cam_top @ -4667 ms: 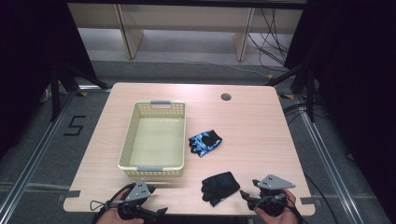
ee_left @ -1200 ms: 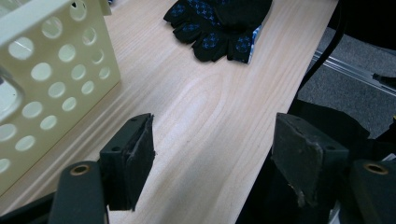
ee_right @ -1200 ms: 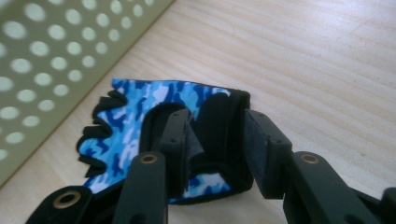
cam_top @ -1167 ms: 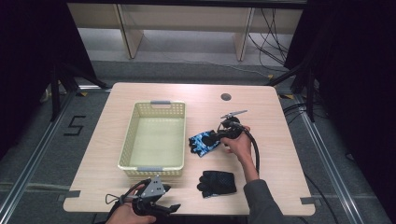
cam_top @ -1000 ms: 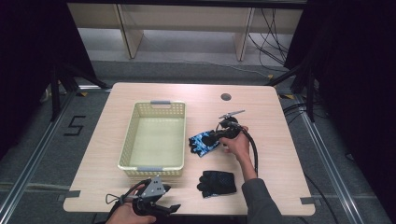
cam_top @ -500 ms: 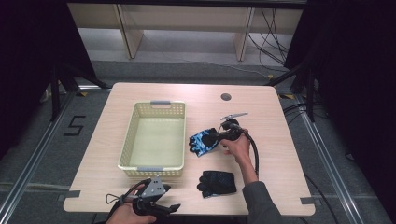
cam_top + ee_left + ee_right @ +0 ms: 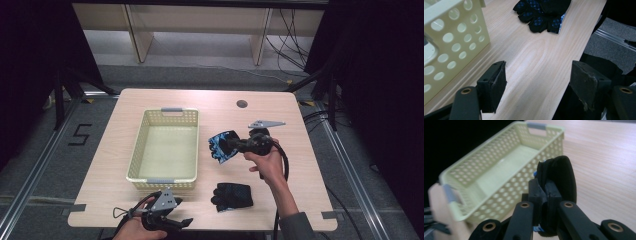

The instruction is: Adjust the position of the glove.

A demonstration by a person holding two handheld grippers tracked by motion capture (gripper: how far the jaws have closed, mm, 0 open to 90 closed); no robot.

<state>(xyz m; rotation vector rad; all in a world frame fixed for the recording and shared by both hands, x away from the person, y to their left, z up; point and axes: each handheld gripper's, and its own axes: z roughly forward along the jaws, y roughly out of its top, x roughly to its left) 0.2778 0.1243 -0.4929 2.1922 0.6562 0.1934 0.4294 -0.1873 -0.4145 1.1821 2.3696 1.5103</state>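
A blue-and-black glove [image 7: 218,148] hangs a little above the table just right of the pale yellow basket [image 7: 135,150], and my right gripper [image 7: 231,145] is shut on it. In the right gripper view the folded glove [image 7: 564,172] is pinched between the jaws of that gripper [image 7: 546,192], with the empty basket [image 7: 506,187] beyond it. A black glove [image 7: 232,196] lies flat near the table's front edge. My left gripper [image 7: 182,221] rests open at the front left. In the left gripper view its jaws [image 7: 539,82] hold nothing, the black glove [image 7: 541,12] ahead and the basket wall [image 7: 451,42] at left.
The wooden table [image 7: 300,150] has a round cable hole [image 7: 242,104] at the back right. The right gripper's cable [image 7: 284,165] loops down along the forearm. Shelving stands behind the table, and metal floor rails run along both sides.
The right hand came from the front edge to the blue-and-black glove, shut on it and has lifted it off the table. The left gripper has stayed put.
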